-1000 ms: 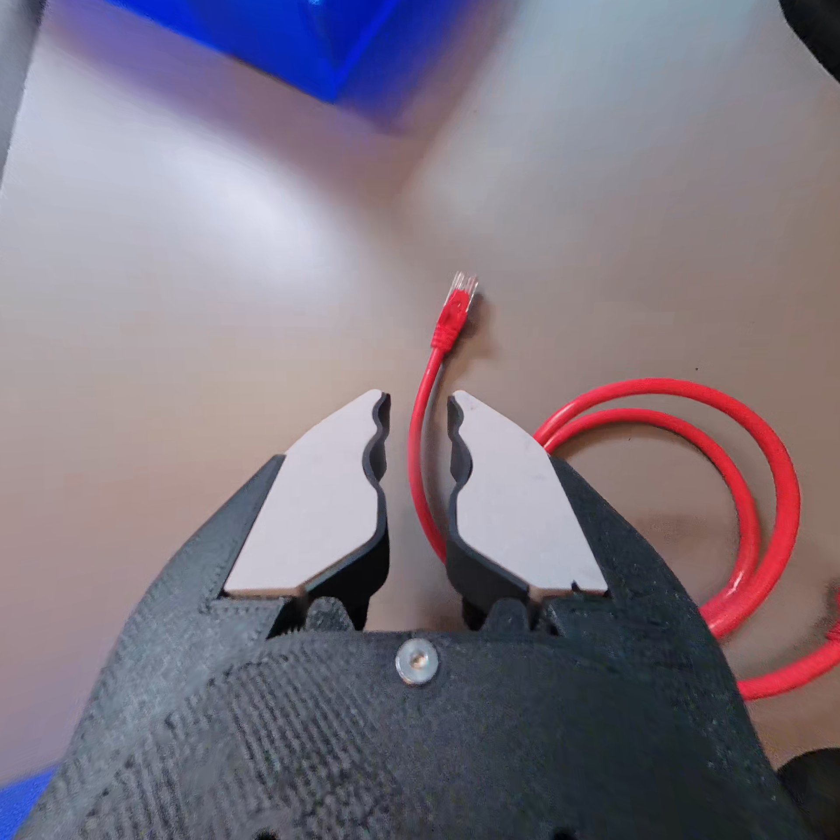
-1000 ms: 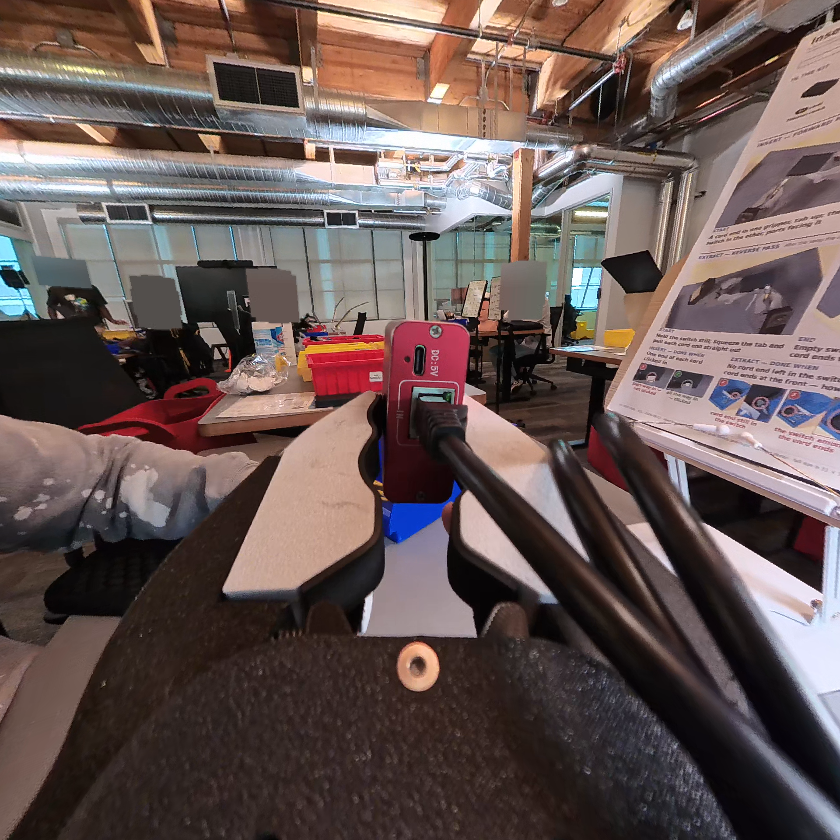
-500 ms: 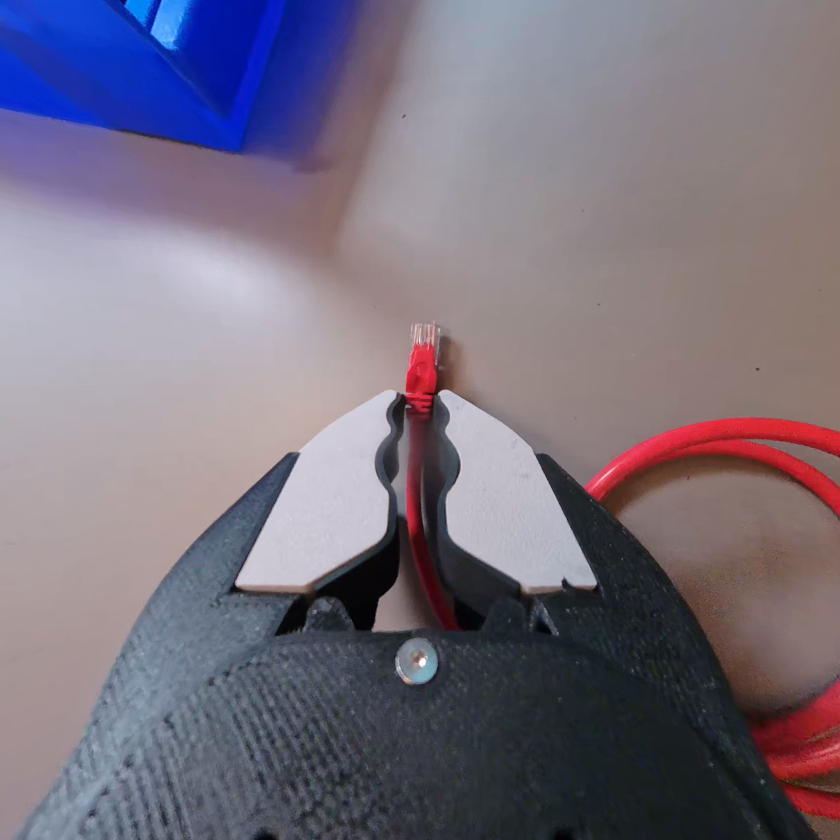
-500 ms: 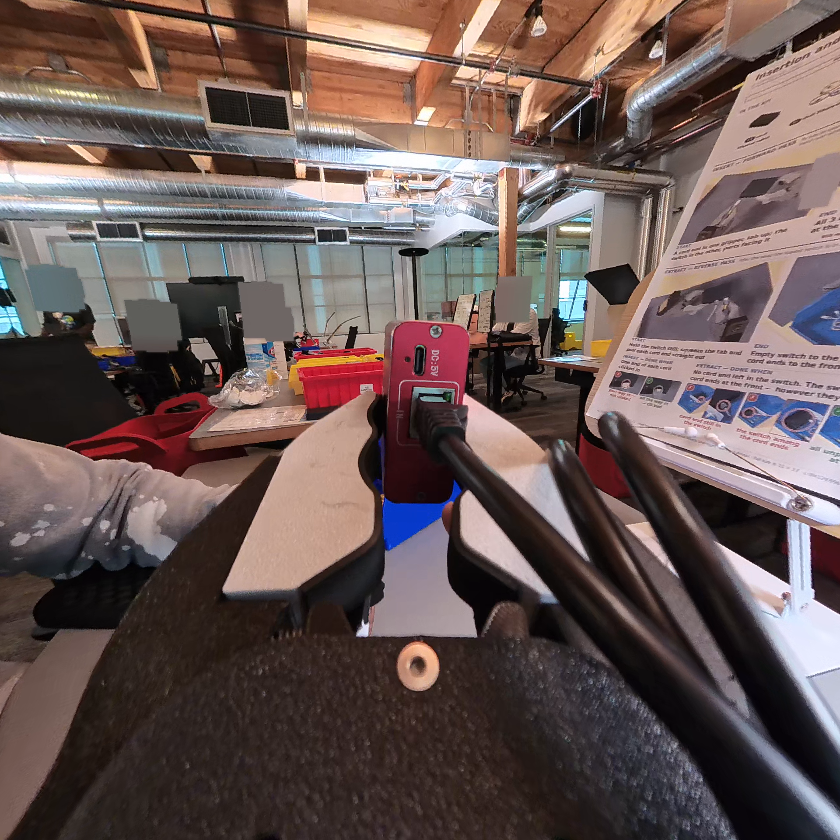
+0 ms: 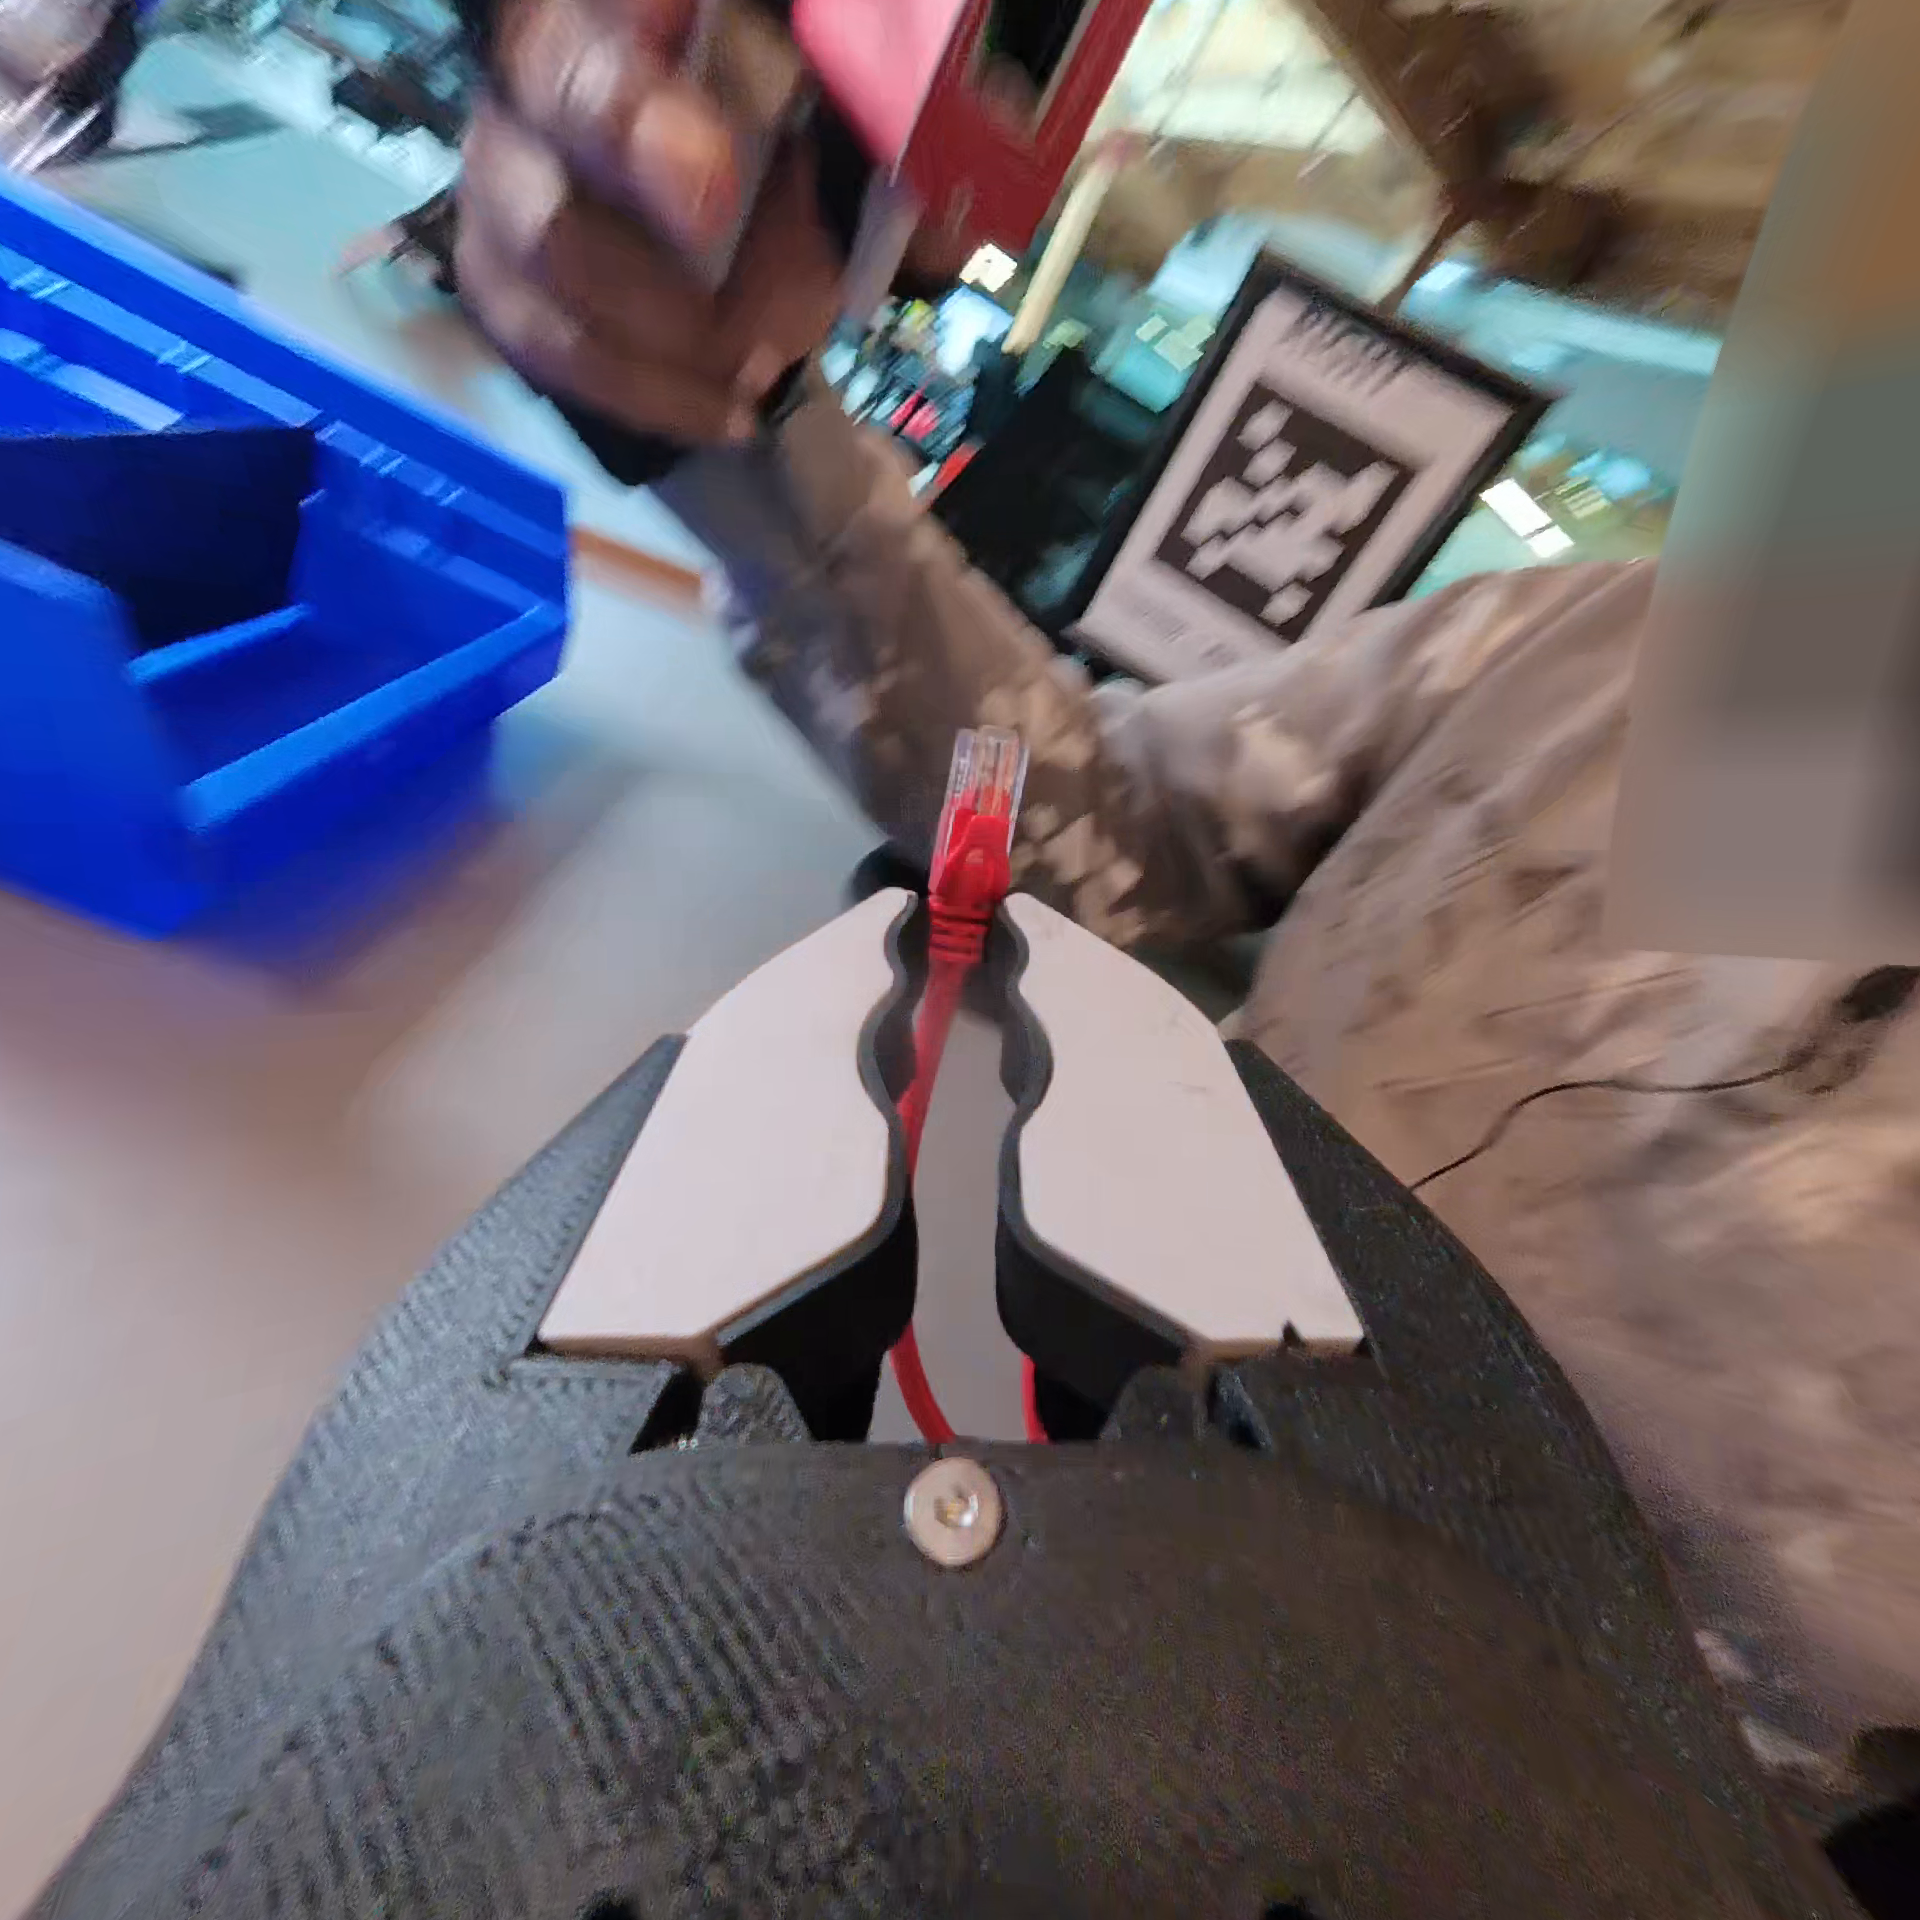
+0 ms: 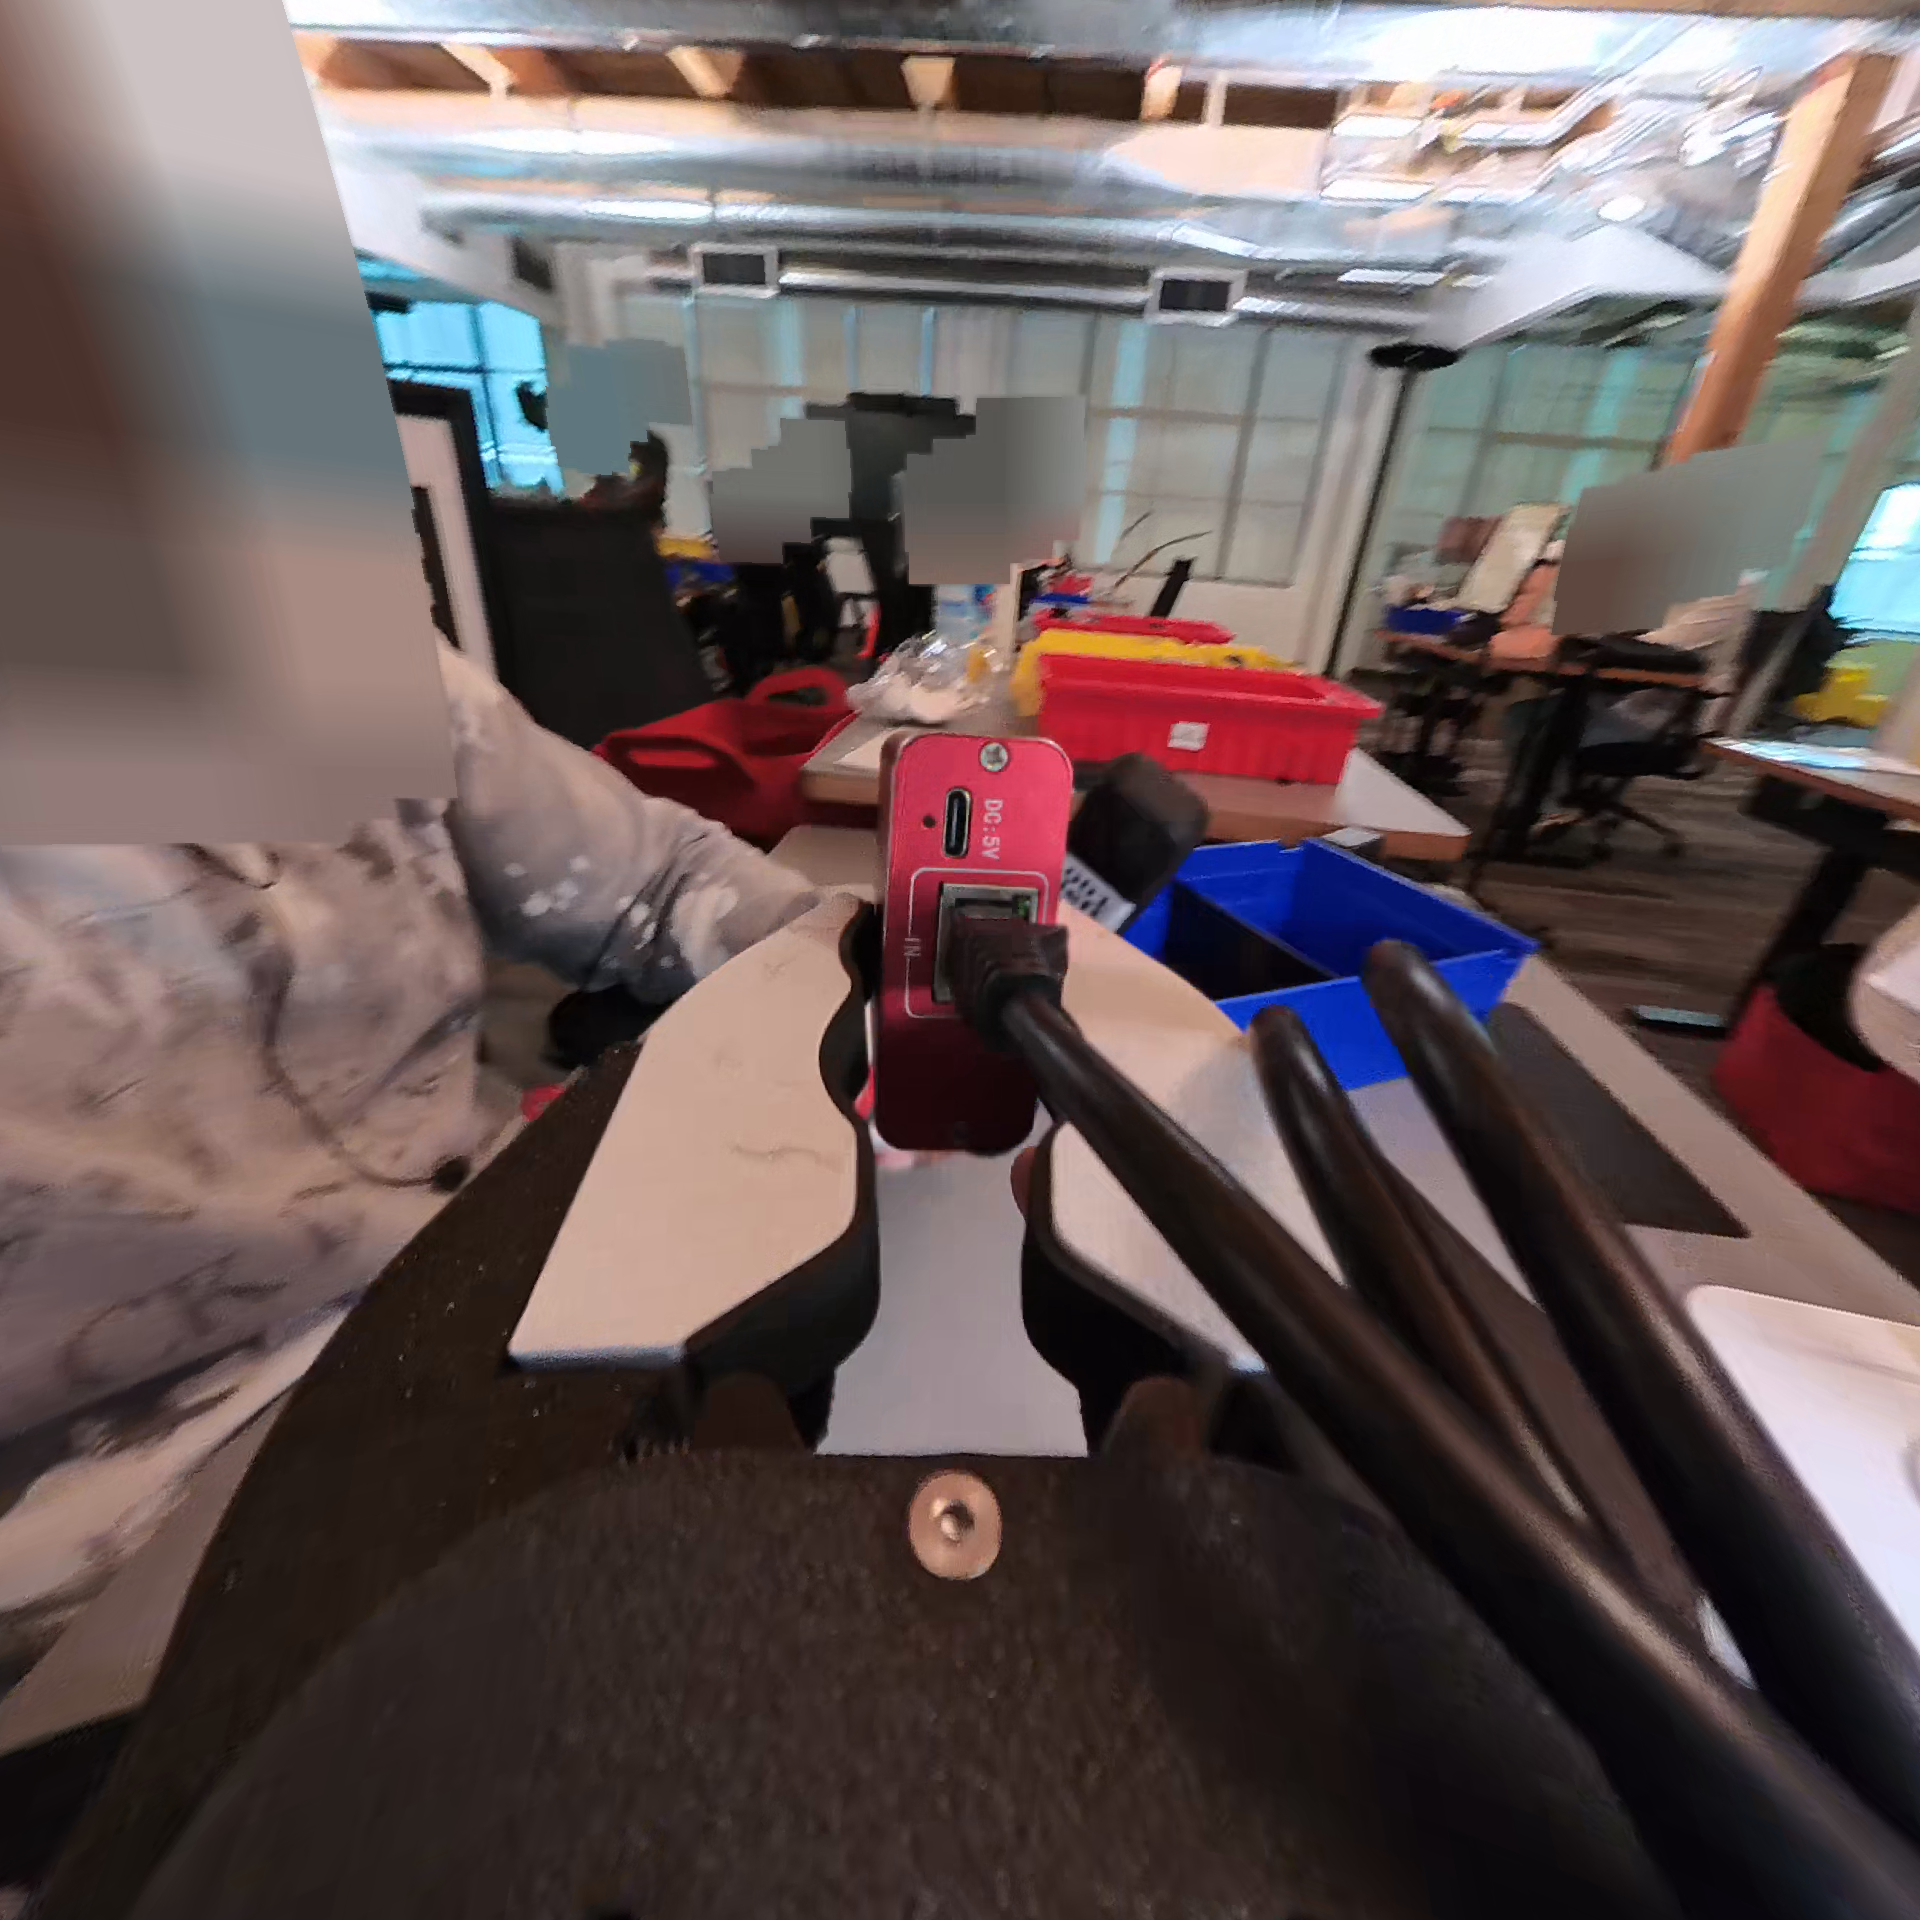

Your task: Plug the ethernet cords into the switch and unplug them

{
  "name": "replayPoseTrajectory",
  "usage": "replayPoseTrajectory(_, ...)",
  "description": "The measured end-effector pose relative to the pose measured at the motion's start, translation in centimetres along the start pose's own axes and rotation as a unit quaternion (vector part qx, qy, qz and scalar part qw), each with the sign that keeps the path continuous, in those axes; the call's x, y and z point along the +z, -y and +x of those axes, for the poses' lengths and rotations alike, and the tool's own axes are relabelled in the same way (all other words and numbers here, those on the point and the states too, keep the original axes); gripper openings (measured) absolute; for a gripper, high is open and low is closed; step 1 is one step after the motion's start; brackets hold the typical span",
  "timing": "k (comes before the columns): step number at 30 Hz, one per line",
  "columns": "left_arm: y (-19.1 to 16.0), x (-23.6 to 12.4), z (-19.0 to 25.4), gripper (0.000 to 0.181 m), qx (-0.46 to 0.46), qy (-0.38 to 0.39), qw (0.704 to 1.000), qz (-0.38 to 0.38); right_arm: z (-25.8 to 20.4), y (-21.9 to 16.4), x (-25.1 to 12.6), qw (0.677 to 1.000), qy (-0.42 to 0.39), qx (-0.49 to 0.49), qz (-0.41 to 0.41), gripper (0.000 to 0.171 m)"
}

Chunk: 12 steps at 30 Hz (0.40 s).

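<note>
My left gripper [image 5: 958, 914] is shut on a red ethernet cord [image 5: 961, 904], just behind its clear plug [image 5: 989, 764], which sticks out past the fingertips; the cord is lifted off the table. My right gripper [image 6: 961, 935] is shut on a red switch [image 6: 971, 935] held upright, its end face toward the camera. A black ethernet cord [image 6: 1143, 1143] is plugged into the port on that face, and two more black cord runs [image 6: 1455, 1195] hang to the right. The switch also shows blurred at the top of the left wrist view [image 5: 883, 62].
A blue bin [image 5: 260, 623] stands on the grey table [image 5: 260, 1195] at the left; it also shows in the right wrist view [image 6: 1351, 935]. A person's hand [image 5: 623, 229] and mottled grey sleeve [image 5: 1351, 831] are ahead. A framed marker board [image 5: 1288, 488] stands behind.
My left gripper closed on the red cord behind its plug, then lifted it off the table and tilted up. My right gripper has swung with the switch, so the blue bin now shows.
</note>
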<state>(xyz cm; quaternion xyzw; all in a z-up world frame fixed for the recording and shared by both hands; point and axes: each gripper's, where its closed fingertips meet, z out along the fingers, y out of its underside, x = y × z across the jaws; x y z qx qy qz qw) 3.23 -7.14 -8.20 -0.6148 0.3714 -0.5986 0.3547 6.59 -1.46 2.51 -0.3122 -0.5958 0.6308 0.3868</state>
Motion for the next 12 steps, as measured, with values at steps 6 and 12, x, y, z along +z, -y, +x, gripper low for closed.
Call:
replayPoseTrajectory(6, 2.4, 1.7, 4.4, 0.012, -0.095, -0.141, 0.983, 0.064, -3.1, -1.8, 1.5, 0.994, 0.081, 0.007, -0.074, 0.025)
replayPoseTrajectory(12, 2.1, 2.2, 4.7, 0.012, -0.173, -0.19, 0.964, 0.068, -4.6, -3.0, 2.6, 0.986, 0.123, 0.01, -0.11, 0.025)
